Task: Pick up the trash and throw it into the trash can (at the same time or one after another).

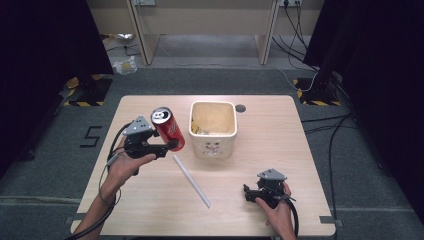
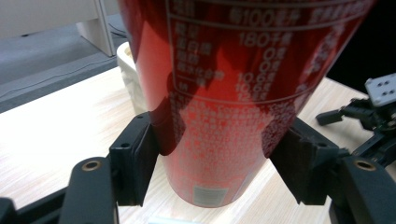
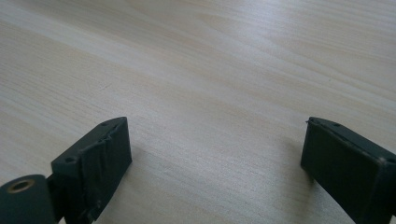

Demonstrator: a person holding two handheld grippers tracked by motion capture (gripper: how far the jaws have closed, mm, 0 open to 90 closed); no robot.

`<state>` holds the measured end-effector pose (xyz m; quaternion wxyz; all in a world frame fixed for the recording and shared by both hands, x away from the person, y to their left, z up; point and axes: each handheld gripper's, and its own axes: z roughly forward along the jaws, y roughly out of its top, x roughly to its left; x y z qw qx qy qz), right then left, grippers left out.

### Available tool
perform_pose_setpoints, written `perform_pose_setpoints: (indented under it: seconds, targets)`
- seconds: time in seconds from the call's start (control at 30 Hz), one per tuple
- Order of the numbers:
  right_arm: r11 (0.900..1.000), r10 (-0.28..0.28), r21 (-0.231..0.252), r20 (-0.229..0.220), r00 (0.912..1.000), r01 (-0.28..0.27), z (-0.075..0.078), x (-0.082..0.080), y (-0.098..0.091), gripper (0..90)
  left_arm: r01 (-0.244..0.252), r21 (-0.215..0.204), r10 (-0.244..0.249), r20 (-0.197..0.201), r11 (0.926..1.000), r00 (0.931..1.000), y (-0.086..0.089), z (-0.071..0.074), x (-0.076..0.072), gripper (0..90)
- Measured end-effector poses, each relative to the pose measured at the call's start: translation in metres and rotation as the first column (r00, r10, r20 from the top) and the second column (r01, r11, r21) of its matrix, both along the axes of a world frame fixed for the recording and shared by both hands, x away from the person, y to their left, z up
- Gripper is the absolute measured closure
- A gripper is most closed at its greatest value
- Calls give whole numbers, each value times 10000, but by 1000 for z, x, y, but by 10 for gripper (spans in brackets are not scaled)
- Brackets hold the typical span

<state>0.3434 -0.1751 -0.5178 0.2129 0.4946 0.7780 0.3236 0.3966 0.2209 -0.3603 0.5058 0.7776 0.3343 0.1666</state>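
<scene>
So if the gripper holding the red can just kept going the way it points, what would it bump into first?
Probably the cream bin: the left gripper, shut on the red can, points toward it across the table, though depth is hard to judge.

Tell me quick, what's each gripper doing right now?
Left gripper: closed on the red can, held off the table beside the white bin.
Right gripper: open, holding nothing, low over bare tabletop.
</scene>
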Motion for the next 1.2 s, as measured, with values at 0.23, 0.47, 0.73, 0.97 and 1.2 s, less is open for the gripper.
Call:
perform_pose_setpoints:
  seconds: [0.23,0.47,0.73,0.97,1.2]
  targets:
    - [10000,2,-2,-5,10000,-2,0,0,0,86,150,-92,-149,88,9998,9999,-6,12,7,342]
    - [10000,7,-22,1,10000,-7,0,0,0,87,301,-107,-299,164,9995,9994,-18,19,14,342]
    - [10000,2,-36,9,10000,-2,0,0,0,87,491,-177,-488,206,9986,9986,-35,23,24,342]
    - [10000,0,-29,2,10000,0,0,0,0,87,552,-278,-543,305,9981,9981,-46,33,35,341]
    - [10000,5,-30,4,10000,-5,0,0,0,87,508,-283,-498,336,9983,9982,-53,37,44,341]
